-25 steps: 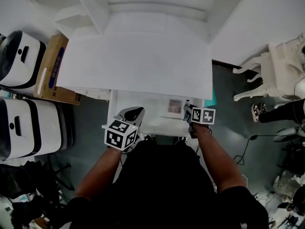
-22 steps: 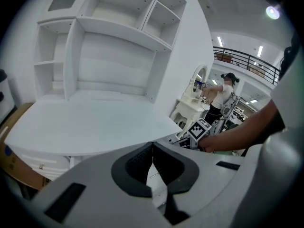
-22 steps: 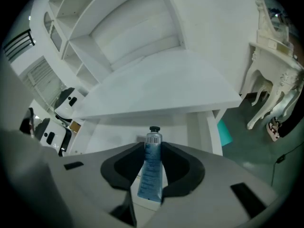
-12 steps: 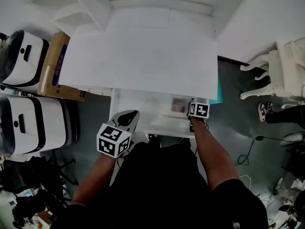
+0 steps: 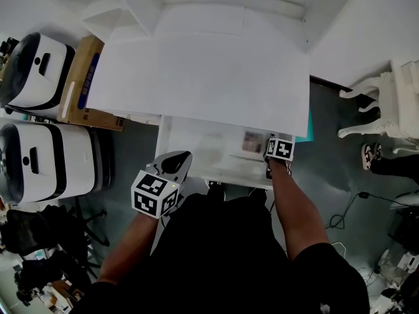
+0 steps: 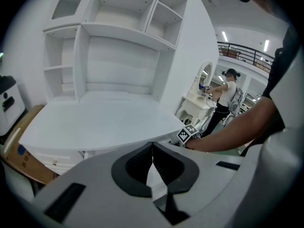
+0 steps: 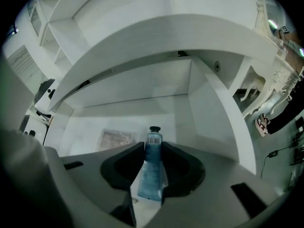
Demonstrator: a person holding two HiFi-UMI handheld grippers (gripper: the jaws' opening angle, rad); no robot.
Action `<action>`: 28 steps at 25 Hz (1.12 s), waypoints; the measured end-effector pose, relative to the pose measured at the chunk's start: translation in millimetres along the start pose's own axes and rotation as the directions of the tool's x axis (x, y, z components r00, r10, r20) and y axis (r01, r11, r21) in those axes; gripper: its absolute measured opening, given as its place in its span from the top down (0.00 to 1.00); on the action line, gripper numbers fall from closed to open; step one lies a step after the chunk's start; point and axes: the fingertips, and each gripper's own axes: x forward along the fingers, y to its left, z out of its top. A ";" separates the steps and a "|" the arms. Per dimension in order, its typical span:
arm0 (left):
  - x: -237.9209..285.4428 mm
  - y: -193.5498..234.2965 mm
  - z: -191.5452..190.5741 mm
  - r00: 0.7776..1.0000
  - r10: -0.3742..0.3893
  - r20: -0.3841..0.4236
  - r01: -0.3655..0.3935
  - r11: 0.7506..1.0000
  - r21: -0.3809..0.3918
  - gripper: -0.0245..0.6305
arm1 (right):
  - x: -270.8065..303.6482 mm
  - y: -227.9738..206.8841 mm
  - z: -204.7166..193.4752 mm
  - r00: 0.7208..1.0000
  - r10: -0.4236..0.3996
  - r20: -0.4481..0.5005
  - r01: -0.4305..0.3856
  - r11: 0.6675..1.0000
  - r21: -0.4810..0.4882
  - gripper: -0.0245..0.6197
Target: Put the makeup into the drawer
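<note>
An open white drawer [image 5: 196,150] juts out under the desk top [image 5: 196,77]. My right gripper [image 7: 153,147] is shut on a blue makeup tube [image 7: 152,170] with a black cap, and it points down into the drawer's right part [image 7: 209,122]. A clear palette case [image 7: 117,137] lies on the drawer floor to the left of the tube, and the same palette [image 5: 253,141] shows in the head view beside my right gripper [image 5: 270,148]. Outside the drawer's front left corner, my left gripper [image 5: 183,157] is shut and holds nothing; its tips [image 6: 152,148] meet.
A white hutch with open shelves [image 6: 118,42] stands on the desk. Two white machines [image 5: 39,70] [image 5: 46,162] and a cardboard box [image 5: 85,84] sit at the left. A white chair [image 5: 393,103] is at the right. A person [image 6: 230,91] stands far behind.
My right gripper has sunk into the drawer with the tube, and its cube now sits lower against the drawer's right side. The left gripper has hardly shifted.
</note>
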 end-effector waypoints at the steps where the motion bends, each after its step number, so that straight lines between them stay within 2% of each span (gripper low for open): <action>1: -0.3 0.4 -0.3 1.000 -0.001 0.000 0.001 1.000 0.001 0.95 | 0.7 1.1 -0.1 1.000 0.006 -0.004 -0.006 1.000 0.004 0.76; 6: -1.3 0.7 -0.6 1.000 -0.014 0.004 0.014 1.000 0.010 0.95 | 0.3 6.0 -1.1 0.999 0.042 -0.027 -0.041 0.999 0.012 0.76; 15: 6.5 -1.8 6.1 0.997 -0.069 0.038 0.069 0.997 0.020 0.95 | -29.3 8.2 5.9 0.999 0.039 0.001 -0.039 0.999 0.023 0.75; 23: 8.4 1.2 12.4 0.988 -0.139 0.071 0.137 0.990 0.041 0.95 | -84.6 19.7 23.4 0.988 0.064 0.141 -0.075 0.994 0.078 0.75; 27: 12.7 -1.7 17.8 0.979 -0.186 0.079 0.181 0.981 0.064 0.95 | -128.0 43.4 26.8 0.957 0.154 0.248 -0.190 0.973 0.129 0.76; 28: 13.9 -3.1 18.4 0.977 -0.199 0.077 0.194 0.979 0.071 0.95 | -139.9 51.6 26.5 0.944 0.175 0.281 -0.218 0.967 0.132 0.83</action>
